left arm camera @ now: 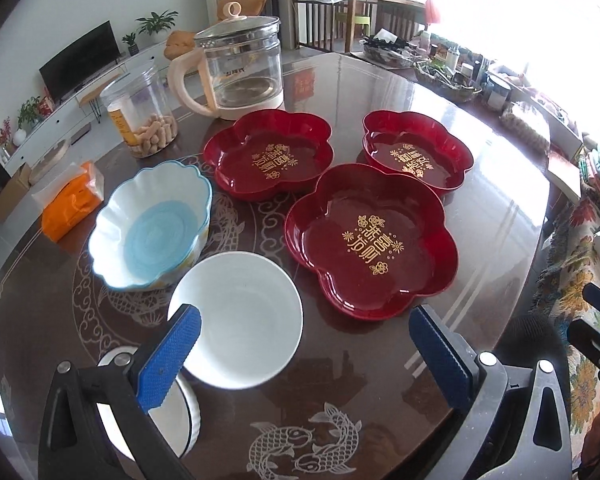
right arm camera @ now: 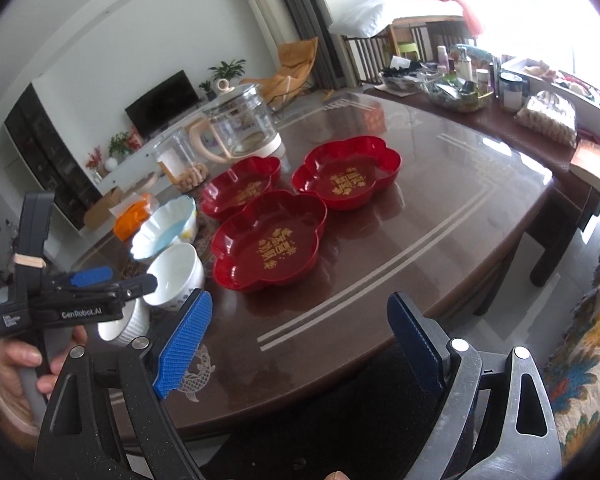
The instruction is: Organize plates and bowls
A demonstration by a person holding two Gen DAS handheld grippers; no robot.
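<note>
Hovering spread, the left gripper and right gripper hold nothing. Three red flower-shaped plastic plates sit empty beside a plain white ceramic bowl. A clear plastic jar holds peanuts.

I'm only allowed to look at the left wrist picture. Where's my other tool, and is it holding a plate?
Observer: No plate. The right tool is open and empty, hanging over the near edge of the table.
Child: What does my left tool look like from over there?
Observer: Seen from the side, the left tool hangs above the small ribbed dish, with its tips by the white bowl. I cannot tell if they touch.
Child: Who's holding it?
Observer: A bare hand is wrapped around its handle.
</note>
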